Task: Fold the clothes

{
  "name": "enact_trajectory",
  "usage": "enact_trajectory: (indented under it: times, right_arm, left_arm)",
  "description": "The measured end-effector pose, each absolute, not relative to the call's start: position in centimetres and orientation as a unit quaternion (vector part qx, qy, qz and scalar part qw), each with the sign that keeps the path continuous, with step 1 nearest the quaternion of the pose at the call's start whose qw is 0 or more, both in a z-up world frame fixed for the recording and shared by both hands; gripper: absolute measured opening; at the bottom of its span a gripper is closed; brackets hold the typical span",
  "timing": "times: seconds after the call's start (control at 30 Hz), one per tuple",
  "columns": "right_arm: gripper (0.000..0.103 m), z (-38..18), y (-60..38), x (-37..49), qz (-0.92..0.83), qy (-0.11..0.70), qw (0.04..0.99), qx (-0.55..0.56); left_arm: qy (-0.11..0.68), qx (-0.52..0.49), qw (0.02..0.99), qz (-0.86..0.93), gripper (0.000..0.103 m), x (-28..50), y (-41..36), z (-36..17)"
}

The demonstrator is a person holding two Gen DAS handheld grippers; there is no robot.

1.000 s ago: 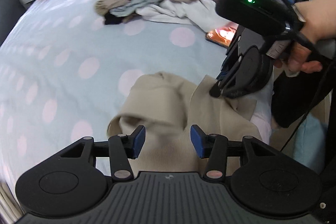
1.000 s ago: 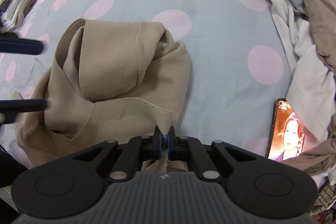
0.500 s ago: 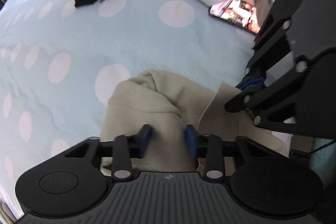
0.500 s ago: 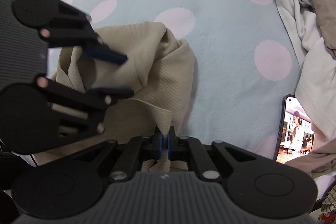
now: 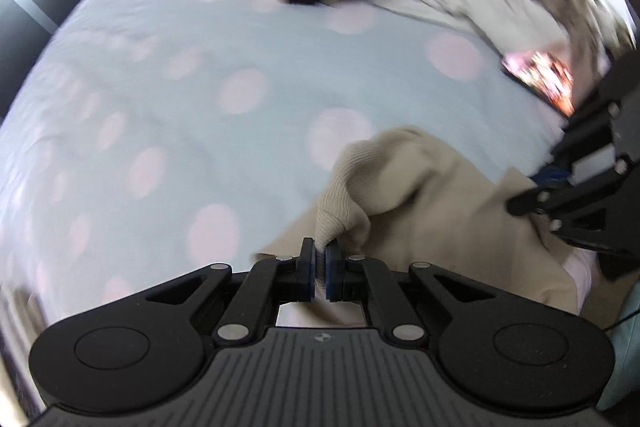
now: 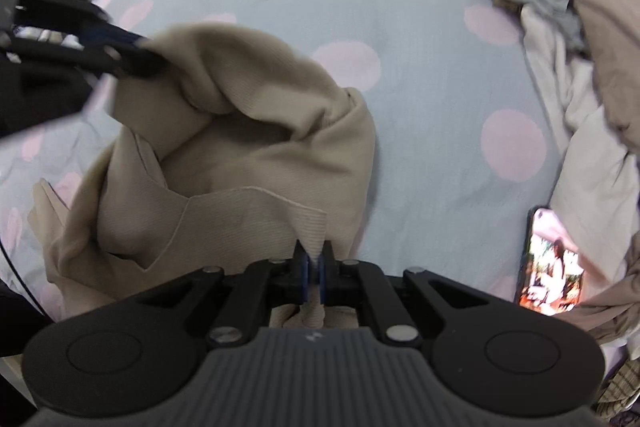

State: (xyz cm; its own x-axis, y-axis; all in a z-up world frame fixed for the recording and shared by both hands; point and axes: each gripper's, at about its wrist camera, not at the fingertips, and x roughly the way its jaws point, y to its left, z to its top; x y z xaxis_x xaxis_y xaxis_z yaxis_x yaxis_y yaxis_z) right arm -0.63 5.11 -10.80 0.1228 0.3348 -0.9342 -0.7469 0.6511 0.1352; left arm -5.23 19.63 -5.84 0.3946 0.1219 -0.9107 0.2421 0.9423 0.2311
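Left wrist view shows the left gripper (image 5: 319,269) just closed on a ribbed fold of the beige garment (image 5: 432,203) on the bed (image 5: 168,99), right gripper (image 6: 315,269) pinching its hem; either thin bite could slip if pulled apart.

Two grippers (image 5: 319,263) (image 6: 314,267), one phone (image 6: 550,263)

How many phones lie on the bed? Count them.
1. The phone lies screen-up on the bed, beside the clothes pile; more could hide under the clothes.
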Motion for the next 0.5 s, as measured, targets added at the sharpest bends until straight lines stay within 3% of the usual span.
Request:
enact_trajectory:
  times: [0.27,0.5]
  right_arm:
    - [0.006,-2.4,4.8,-2.2,0.393,0.446,0.786,-0.168]
    - [0.006,9.4,4.6,-5.0,0.400,0.290,0.853,-0.168]
  left_arm:
    - [0.477,0.103,0.870,0.079,0.002,-11.7,25.9,4.0]
    - [0.369,0.084,0.914,0.145,0.002,-18.6,27.5,14.4]
